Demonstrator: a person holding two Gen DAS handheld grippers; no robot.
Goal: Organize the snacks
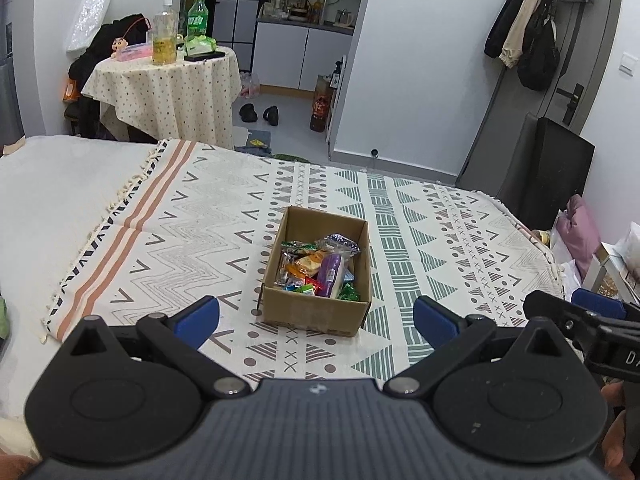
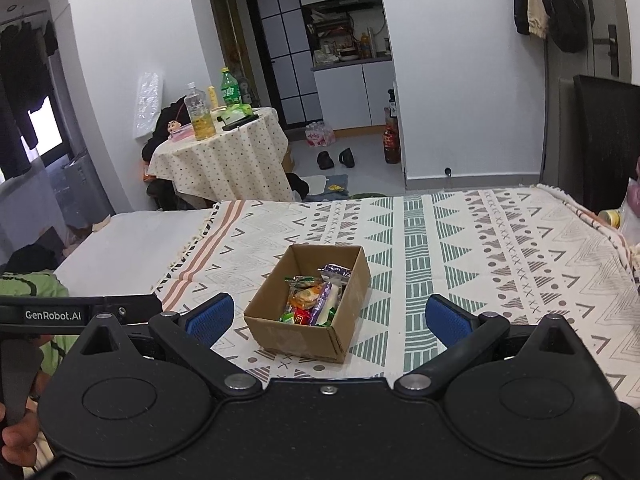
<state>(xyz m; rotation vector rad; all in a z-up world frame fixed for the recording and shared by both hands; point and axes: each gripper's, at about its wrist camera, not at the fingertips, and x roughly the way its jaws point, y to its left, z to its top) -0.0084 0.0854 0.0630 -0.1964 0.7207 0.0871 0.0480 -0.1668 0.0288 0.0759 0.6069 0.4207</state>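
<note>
Both tongs, left tongs (image 1: 316,320) and right tongs (image 2: 330,320), are hovering wide open and empty. The cardboard box (image 1: 316,312) of snacks (image 1: 320,266) is sitting mid-bed on the patterned blanket (image 1: 200,216), straight ahead between both, long axis running away; neither appears clearly nearer.

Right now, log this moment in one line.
left hand-held gripper: open | right hand-held gripper: open | snacks: in cardboard box | box: on patterned cloth

"GenRobot.AI" in white letters on the black bar of the left tool (image 2: 72,314), at left edge of the right wrist view. White letters "DA", cut off by the frame edge, on the black body of the right tool (image 1: 628,356), at right edge of the left wrist view. Small round emblem on the left tool's own housing (image 1: 319,390), not legible. Snack wrappers in the cardboard box (image 1: 320,312) and bottle labels on the round worktop (image 1: 168,76): print too small to read.
</note>
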